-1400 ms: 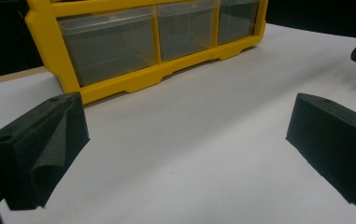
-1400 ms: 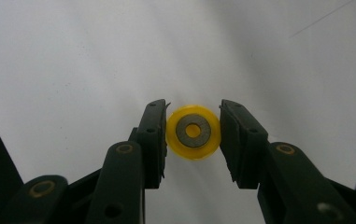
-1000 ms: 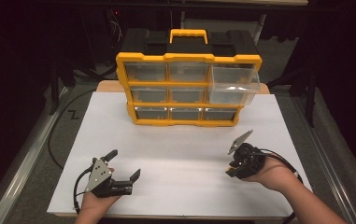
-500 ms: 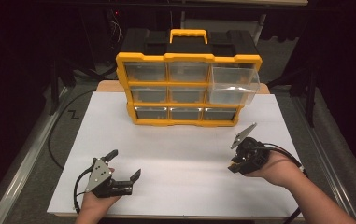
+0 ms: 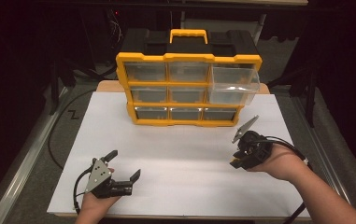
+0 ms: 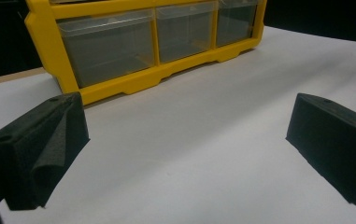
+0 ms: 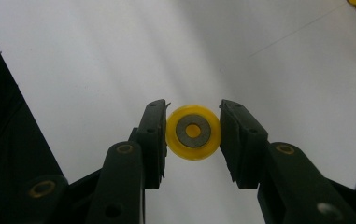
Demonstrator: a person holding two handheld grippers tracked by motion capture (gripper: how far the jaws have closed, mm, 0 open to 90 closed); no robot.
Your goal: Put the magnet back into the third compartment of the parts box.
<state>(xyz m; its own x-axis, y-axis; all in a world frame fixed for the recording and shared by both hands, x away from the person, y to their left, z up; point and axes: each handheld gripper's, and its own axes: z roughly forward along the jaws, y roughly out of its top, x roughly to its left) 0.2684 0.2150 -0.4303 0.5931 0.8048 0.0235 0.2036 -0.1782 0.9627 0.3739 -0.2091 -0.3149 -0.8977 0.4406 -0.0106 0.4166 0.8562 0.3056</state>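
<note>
While my right gripper (image 7: 193, 140) pinches a yellow wheel (image 7: 193, 132) between its jaws, the left gripper (image 5: 122, 165) rests with jaws spread.

I see the wheel held above the white board (image 5: 185, 154), right of centre, near the yellow organizer (image 5: 188, 88).

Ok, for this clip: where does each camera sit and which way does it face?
High view: above the person's side, facing forward and down on the white table and yellow drawer cabinet; both forearms, left gripper and right gripper show.
Left gripper view: rides low on the left gripper, facing the cabinet's bottom drawers between open jaws.
Right gripper view: looks down at the table along jaws shut on a yellow wheel.
Shared: high and left gripper views both show the cabinet.
</note>
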